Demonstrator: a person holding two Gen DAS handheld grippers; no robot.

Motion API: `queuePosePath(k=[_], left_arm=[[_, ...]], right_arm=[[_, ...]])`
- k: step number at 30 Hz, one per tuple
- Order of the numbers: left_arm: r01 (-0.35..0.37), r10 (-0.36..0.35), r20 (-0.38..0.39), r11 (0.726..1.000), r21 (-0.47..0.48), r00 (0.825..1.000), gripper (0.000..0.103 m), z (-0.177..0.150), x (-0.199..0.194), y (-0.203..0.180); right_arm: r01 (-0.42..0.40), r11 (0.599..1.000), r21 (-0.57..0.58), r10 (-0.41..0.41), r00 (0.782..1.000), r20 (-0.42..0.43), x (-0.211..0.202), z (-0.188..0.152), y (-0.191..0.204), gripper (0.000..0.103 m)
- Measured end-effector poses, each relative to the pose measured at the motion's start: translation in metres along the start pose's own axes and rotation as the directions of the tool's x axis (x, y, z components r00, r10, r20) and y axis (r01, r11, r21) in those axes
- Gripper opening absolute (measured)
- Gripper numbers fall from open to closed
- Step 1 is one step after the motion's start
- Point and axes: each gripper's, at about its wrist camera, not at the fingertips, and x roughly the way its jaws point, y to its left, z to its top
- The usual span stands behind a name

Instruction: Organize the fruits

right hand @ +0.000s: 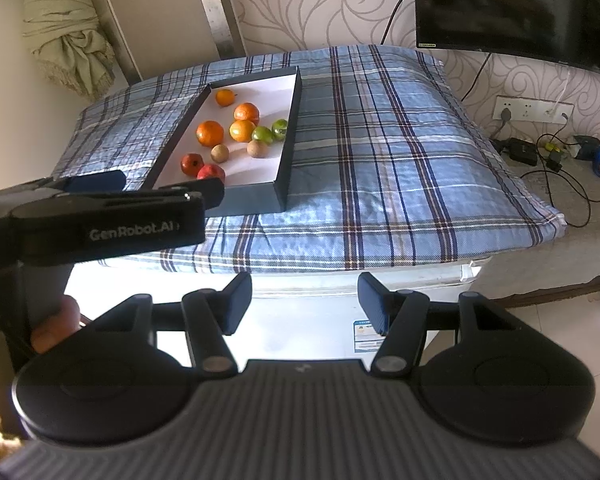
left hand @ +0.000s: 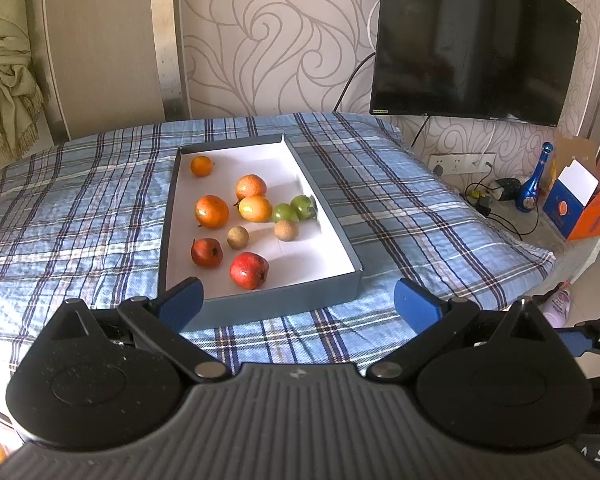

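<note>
From the left wrist, the left gripper (left hand: pixel 298 300) hangs with its fingers (left hand: pixel 182 300) spread wide and empty, just short of the near wall of a shallow grey box (left hand: pixel 284 300) that lies on a plaid cloth (left hand: pixel 80 208). Inside the box sit four oranges (left hand: pixel 212 211), two green fruits (left hand: pixel 285 213), two small brown fruits (left hand: pixel 237 237) and two red fruits (left hand: pixel 249 270), loosely grouped toward the near half. From the right wrist, the right gripper (right hand: pixel 305 304) is also parted and holds nothing, hanging well short of the box (right hand: pixel 288 136), below the cloth's (right hand: pixel 380 160) near edge. The left gripper (right hand: pixel 168 190) reaches in from the left, its tips at the box's near corner, beside the red fruits (right hand: pixel 192 164).
</note>
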Motion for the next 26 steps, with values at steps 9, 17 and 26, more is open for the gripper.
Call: queuePosePath(k=[9,17,26], left_arm=[[0.002,-0.002,0.0,1.0,0.005,1.0,0.103,0.0011,0.0008,-0.0009],[0.004,-0.004,-0.001,1.0,0.013,1.0,0.103,0.0027,0.0018,-0.0029],[0.011,-0.011,0.014,1.0,0.01,1.0,0.103,0.0037,0.0017,-0.0018]], right_arm=[[0.0,1.0,0.001,0.0,1.0,-0.001,-0.0001,0.0005,0.0002,0.061],[-0.003,1.0,0.01,0.003,1.0,-0.001,0.0008,0.0022,-0.0032,0.061],[-0.004,1.0,0.005,0.004,1.0,-0.001,0.002,0.0038,-0.0032,0.061]])
